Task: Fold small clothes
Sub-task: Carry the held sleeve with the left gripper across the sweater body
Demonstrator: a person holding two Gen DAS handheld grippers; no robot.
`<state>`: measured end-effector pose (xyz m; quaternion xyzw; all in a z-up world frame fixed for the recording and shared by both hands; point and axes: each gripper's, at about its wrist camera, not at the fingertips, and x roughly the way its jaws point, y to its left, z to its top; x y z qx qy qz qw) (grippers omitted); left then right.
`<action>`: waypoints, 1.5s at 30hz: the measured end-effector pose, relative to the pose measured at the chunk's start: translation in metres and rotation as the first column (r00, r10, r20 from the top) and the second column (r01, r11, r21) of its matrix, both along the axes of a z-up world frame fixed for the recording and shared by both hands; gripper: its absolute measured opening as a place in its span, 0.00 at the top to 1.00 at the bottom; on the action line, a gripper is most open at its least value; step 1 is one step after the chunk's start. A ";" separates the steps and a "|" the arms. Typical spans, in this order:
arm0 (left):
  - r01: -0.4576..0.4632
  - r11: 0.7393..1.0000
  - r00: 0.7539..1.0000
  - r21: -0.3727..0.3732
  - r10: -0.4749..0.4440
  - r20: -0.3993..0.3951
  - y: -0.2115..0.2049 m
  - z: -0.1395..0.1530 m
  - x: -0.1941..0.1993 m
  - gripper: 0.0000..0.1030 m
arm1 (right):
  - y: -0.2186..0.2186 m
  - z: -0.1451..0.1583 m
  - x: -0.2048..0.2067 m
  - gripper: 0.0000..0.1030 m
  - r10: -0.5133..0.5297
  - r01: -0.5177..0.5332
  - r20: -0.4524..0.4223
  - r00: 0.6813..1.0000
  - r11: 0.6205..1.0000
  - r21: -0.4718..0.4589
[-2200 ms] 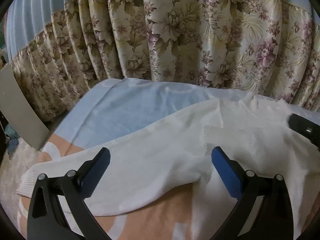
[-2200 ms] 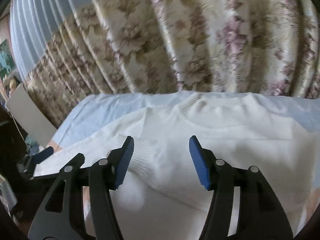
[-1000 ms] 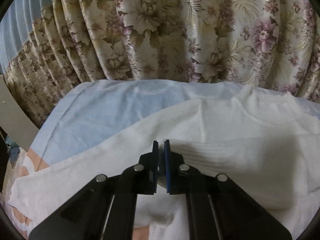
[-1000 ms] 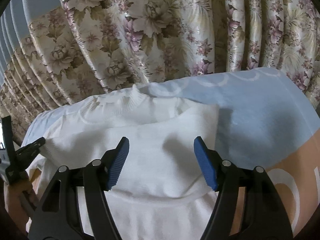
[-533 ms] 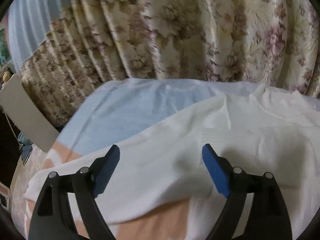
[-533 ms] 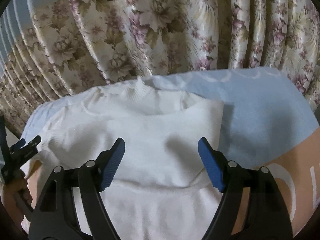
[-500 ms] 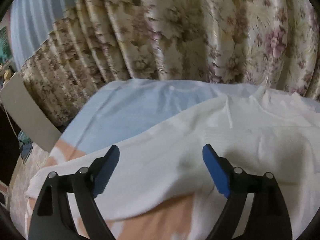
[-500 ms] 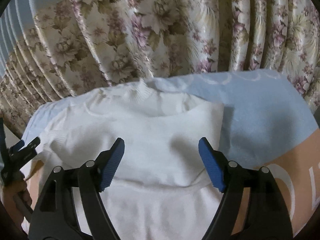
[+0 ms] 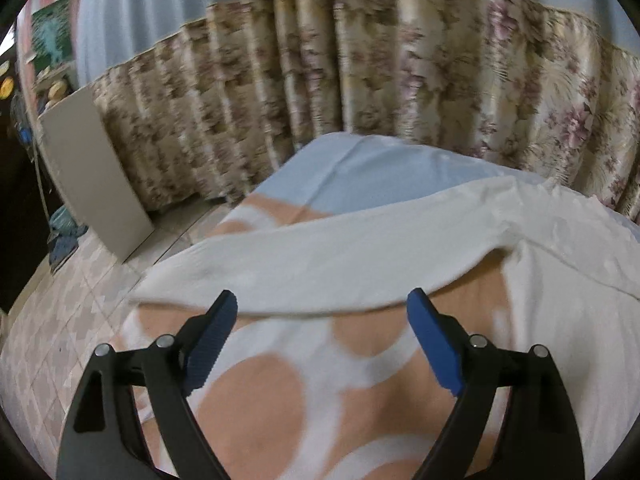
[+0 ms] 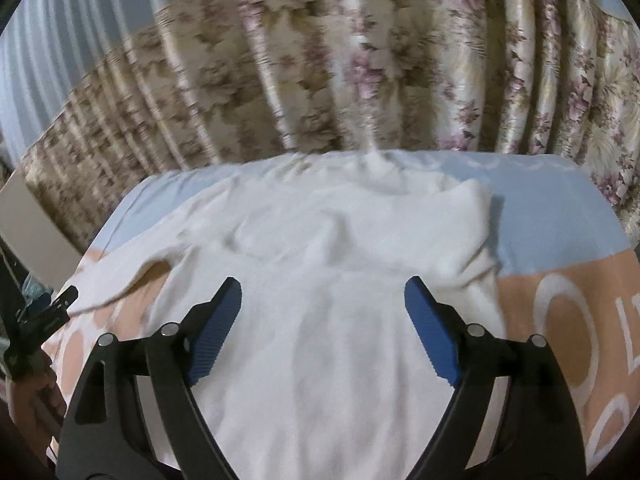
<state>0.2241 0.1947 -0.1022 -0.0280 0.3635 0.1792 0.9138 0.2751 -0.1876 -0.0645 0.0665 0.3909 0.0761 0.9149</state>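
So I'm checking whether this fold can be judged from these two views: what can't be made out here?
- Sweater hem: cut off by the bottom edge of the right wrist view and hidden behind the right gripper.
- Right sleeve: folded in, its cuff not visible in either view.
- Left sleeve cuff: smeared by motion blur in the left wrist view.
- Collar: blurred in the right wrist view.
- Left gripper: open, but its height above the cloth is unclear.
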 end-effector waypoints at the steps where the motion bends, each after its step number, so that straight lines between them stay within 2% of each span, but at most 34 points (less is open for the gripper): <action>1: -0.008 1.000 1.000 -0.007 0.008 0.002 0.008 -0.001 -0.008 0.15 | 0.011 -0.002 -0.009 0.17 0.018 -0.018 -0.001 1.000 1.000 -0.004; 9: -0.145 0.987 0.989 -0.065 0.145 -0.010 0.088 -0.018 -0.052 0.15 | 0.076 -0.018 -0.051 0.15 0.100 -0.101 -0.038 0.994 0.995 -0.002; 15: -0.270 0.957 0.963 -0.105 0.269 -0.025 0.137 -0.025 -0.052 0.15 | 0.113 -0.019 -0.058 0.14 0.148 -0.149 -0.041 0.988 0.988 -0.026; 20: -0.291 0.945 0.957 -0.146 0.287 -0.050 0.161 -0.038 -0.030 0.15 | 0.127 -0.022 -0.055 0.14 0.159 -0.161 -0.047 0.986 0.986 -0.044; 24: -0.264 0.942 0.964 -0.208 0.251 -0.087 0.169 -0.053 -0.012 0.15 | 0.133 -0.025 -0.050 0.14 0.166 -0.168 -0.056 0.985 0.984 -0.053; 25: -0.253 0.943 0.967 -0.217 0.238 -0.093 0.168 -0.057 -0.007 0.19 | 0.136 -0.027 -0.049 0.14 0.166 -0.169 -0.058 0.984 0.984 -0.056; 26: -0.248 0.946 0.968 -0.211 0.234 -0.089 0.165 -0.058 -0.005 0.33 | 0.136 -0.028 -0.048 0.14 0.166 -0.170 -0.060 0.984 0.984 -0.058; 27: -0.237 0.950 0.971 -0.203 0.225 -0.077 0.162 -0.057 -0.001 0.40 | 0.137 -0.029 -0.047 0.14 0.167 -0.170 -0.063 0.984 0.984 -0.059; 28: -0.233 0.952 0.972 -0.199 0.224 -0.068 0.160 -0.055 -0.001 0.53 | 0.137 -0.030 -0.046 0.14 0.166 -0.170 -0.064 0.984 0.984 -0.059; 29: -0.224 0.954 0.975 -0.202 0.218 -0.050 0.158 -0.052 -0.001 0.72 | 0.137 -0.030 -0.045 0.14 0.165 -0.169 -0.064 0.984 0.984 -0.061; 30: -0.218 0.956 0.976 -0.198 0.214 -0.037 0.155 -0.048 -0.001 0.78 | 0.137 -0.031 -0.045 0.14 0.164 -0.168 -0.065 0.984 0.984 -0.063; 31: -0.210 0.958 0.977 -0.197 0.210 -0.025 0.153 -0.046 -0.001 0.89 | 0.136 -0.031 -0.045 0.14 0.163 -0.167 -0.066 0.984 0.984 -0.064; 32: -0.195 0.961 0.980 -0.197 0.197 -0.008 0.150 -0.042 -0.001 0.92 | 0.135 -0.032 -0.044 0.14 0.160 -0.164 -0.067 0.985 0.984 -0.064; 37: -0.129 0.978 0.987 -0.162 0.142 0.069 0.125 -0.013 0.001 0.93 | 0.130 -0.037 -0.042 0.14 0.155 -0.159 -0.076 0.985 0.986 -0.054; 40: -0.124 0.976 0.988 -0.179 0.138 0.069 0.118 -0.007 0.007 0.93 | 0.126 -0.035 -0.042 0.14 0.152 -0.155 -0.073 0.986 0.987 -0.040; 45: -0.065 0.986 0.994 -0.152 0.076 0.072 0.089 0.002 0.020 0.93 | 0.115 -0.030 -0.041 0.14 0.144 -0.146 -0.060 0.988 0.989 -0.029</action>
